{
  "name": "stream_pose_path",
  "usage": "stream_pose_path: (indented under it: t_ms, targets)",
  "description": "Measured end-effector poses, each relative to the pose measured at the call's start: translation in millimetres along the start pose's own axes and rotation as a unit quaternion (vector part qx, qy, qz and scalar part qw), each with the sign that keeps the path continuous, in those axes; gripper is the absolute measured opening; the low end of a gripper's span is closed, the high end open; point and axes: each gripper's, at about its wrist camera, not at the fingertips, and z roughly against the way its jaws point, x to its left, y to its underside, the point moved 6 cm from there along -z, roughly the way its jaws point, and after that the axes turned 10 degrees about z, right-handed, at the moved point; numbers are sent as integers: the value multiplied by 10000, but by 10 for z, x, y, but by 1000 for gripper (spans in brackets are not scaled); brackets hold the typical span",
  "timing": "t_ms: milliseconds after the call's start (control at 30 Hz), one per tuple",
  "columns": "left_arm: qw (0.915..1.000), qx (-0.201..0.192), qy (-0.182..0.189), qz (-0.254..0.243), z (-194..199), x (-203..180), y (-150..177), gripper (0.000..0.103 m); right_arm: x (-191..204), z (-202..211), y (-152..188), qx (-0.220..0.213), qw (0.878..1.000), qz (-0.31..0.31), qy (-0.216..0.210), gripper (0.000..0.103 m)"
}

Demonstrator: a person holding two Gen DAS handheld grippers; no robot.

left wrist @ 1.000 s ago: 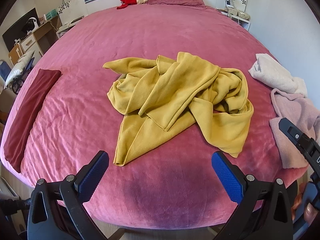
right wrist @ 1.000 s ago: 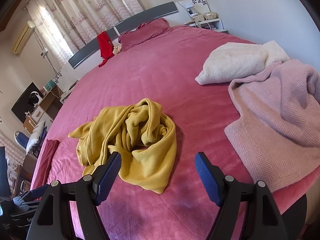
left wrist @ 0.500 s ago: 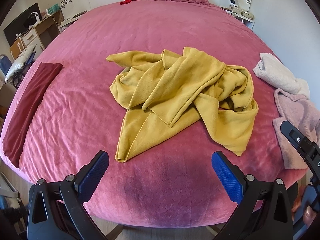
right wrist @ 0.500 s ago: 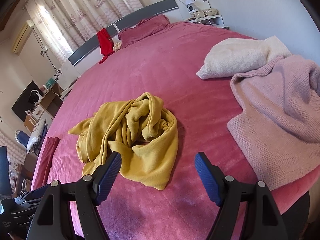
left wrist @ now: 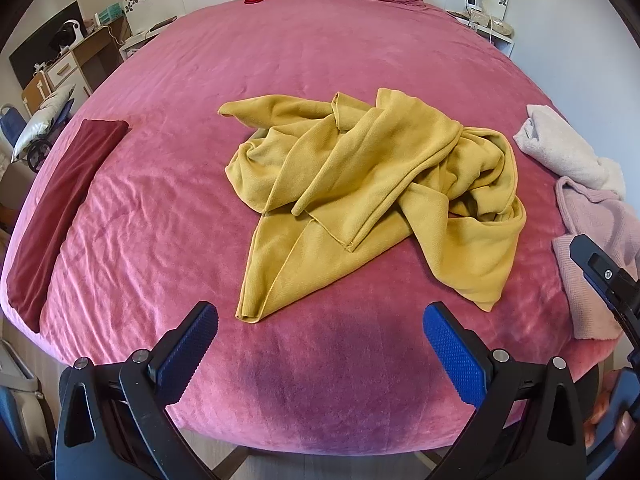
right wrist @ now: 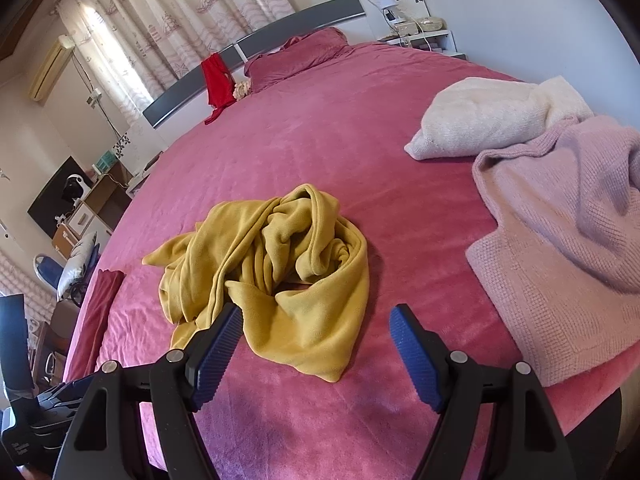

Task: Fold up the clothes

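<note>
A crumpled mustard-yellow garment (left wrist: 372,196) lies in a heap in the middle of the pink bed (left wrist: 168,216); it also shows in the right wrist view (right wrist: 280,272). My left gripper (left wrist: 320,316) is open and empty, above the bed's near edge, just short of the garment's nearest corner. My right gripper (right wrist: 316,320) is open and empty, with its left pad over the garment's near edge. A pale pink knit sweater (right wrist: 568,240) and a cream sweater (right wrist: 492,116) lie at the right side of the bed.
A folded dark red cloth (left wrist: 60,208) lies along the bed's left edge. A red garment (right wrist: 218,80) hangs on the headboard by a pink pillow (right wrist: 300,56). A desk (left wrist: 68,64) and a chair stand left of the bed, a nightstand (right wrist: 424,36) at the far right.
Both grippers have moved forward towards the yellow garment, which now sits closer to them. The garment itself has not moved. Both grippers stay open.
</note>
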Motion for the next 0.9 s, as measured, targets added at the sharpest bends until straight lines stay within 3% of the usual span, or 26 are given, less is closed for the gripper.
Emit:
stream_pose_path:
  t_ms: [100, 200, 267, 367, 467, 600, 733, 900]
  targets:
    - [10000, 13, -3, 5, -9, 42, -15, 103, 36, -9, -37, 27, 10000, 65, -20, 78]
    - [9997, -103, -233, -37, -45, 198, -21, 103, 138, -71, -83, 139, 9991, 340, -190, 78]
    - [9990, -132, -420, 0, -90, 340, -15, 103, 280, -215, -105, 470, 9955, 735, -373, 79]
    - [9976, -111, -651, 231, -172, 639, 9, 103, 437, -398, -120, 789, 9899, 1060, -519, 81]
    - [9961, -70, -646, 603, -225, 927, 27, 103, 541, -568, -183, 896, 9871, 1215, -537, 82]
    - [9931, -207, -648, 951, -227, 1215, 34, 103, 594, -744, -377, 841, 9826, 1658, -69, 82]
    - [9906, -190, -630, 1202, -252, 1424, 79, 103, 409, -941, -665, 768, 9785, 1825, 579, 82]
    - [9882, -6, -646, 1388, -326, 1550, 170, 103, 253, -1379, -748, 1207, 9620, 2321, 778, 78]
